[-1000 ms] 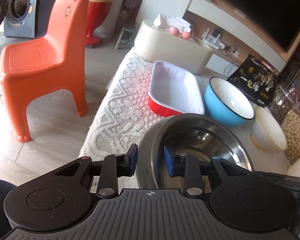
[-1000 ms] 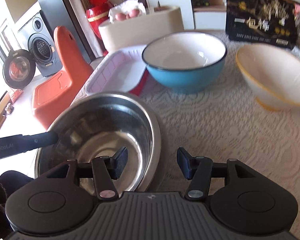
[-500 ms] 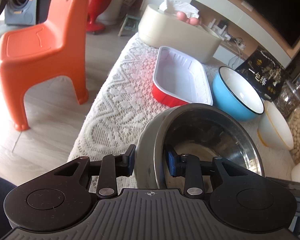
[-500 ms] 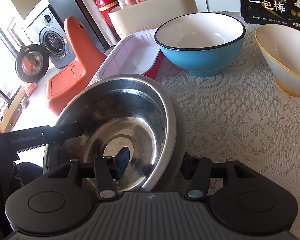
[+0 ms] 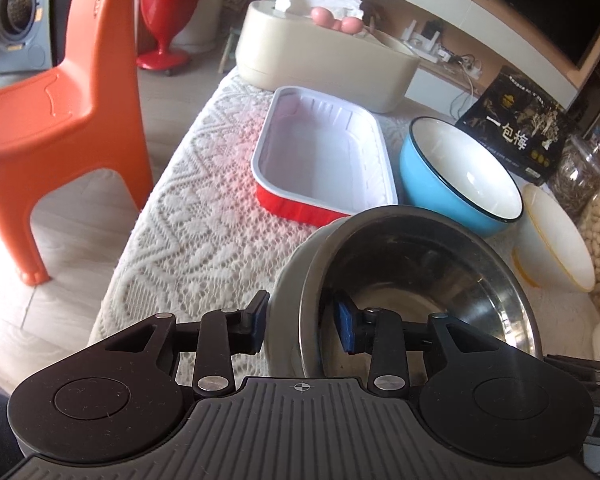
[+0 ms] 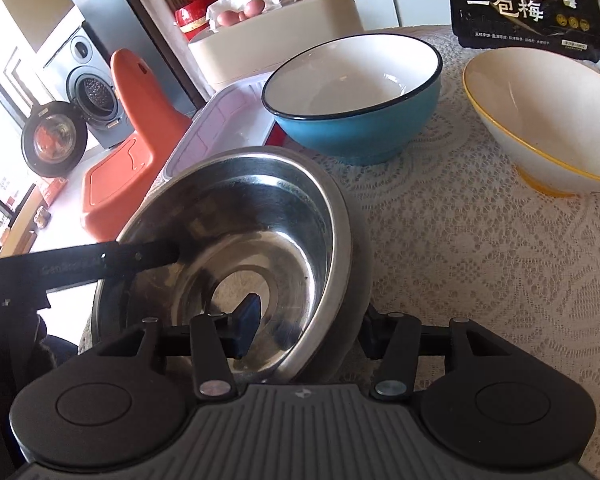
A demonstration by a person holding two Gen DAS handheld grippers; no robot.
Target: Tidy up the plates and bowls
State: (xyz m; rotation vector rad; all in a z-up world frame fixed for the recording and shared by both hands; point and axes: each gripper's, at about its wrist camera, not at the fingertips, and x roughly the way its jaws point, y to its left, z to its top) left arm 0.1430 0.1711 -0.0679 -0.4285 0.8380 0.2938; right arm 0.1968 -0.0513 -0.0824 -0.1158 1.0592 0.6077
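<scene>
polished round steel bowl [image 5: 420,280] in both grippers' rubber pads [image 5: 345,328].

Steel bowl [image 6: 236,240] hiding right pad

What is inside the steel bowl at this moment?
Inside the steel bowl there is no food, only one finger of each gripper. Its base and what lies beneath are covered.
</scene>
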